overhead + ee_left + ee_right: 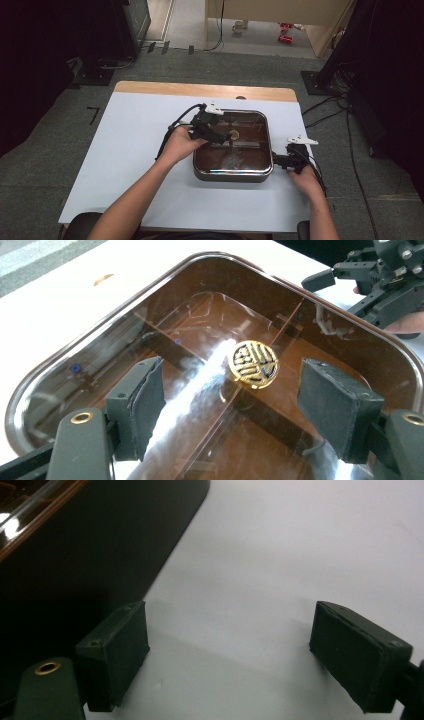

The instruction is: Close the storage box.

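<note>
I see the square brown box with a clear glass lid and metal rim (233, 146) sitting right of centre on the pale blue-white tabletop (130, 165), its round gold knob (233, 134) in the middle of the lid. My left gripper (225, 136) hangs over the lid; in the left gripper view its jaws stand open on either side of the knob (253, 364) without touching it, holding nothing. My right gripper (276, 161) sits low just beside the box's right wall, jaws spread wide over bare tabletop (280, 555), nothing between them, with the box's dark side (90, 555) close to one jaw. A strip of light wooden table edge (200, 90) runs along the far side. Broad open surface lies left of the box; less on its right. Beyond the table is grey carpeted floor (210, 65), with black stands at both sides.
</note>
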### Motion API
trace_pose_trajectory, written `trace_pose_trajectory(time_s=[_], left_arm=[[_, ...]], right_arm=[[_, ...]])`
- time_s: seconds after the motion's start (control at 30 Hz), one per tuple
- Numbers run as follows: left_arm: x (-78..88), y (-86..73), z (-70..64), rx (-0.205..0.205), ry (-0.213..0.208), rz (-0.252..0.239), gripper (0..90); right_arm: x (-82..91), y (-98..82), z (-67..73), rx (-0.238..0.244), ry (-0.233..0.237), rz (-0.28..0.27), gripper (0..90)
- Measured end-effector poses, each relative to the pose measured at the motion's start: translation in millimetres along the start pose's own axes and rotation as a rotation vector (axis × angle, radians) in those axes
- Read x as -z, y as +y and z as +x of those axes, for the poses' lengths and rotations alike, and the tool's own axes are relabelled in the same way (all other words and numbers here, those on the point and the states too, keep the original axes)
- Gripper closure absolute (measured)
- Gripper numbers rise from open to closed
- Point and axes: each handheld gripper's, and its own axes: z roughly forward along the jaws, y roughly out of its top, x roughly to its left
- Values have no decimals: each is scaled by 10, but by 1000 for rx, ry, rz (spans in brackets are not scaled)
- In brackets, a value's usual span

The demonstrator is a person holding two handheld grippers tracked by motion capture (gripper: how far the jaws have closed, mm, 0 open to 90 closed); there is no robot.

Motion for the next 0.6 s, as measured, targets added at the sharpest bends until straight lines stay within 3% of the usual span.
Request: trace_pose_trajectory(time_s=[0.33,0.6], left_arm=[[298,-250,116,-13,49,-30,250],[500,-454,172,11,63,-60,246]], right_arm=[[1,0,0,0,0,1,155],[0,1,-1,2,0,0,155]])
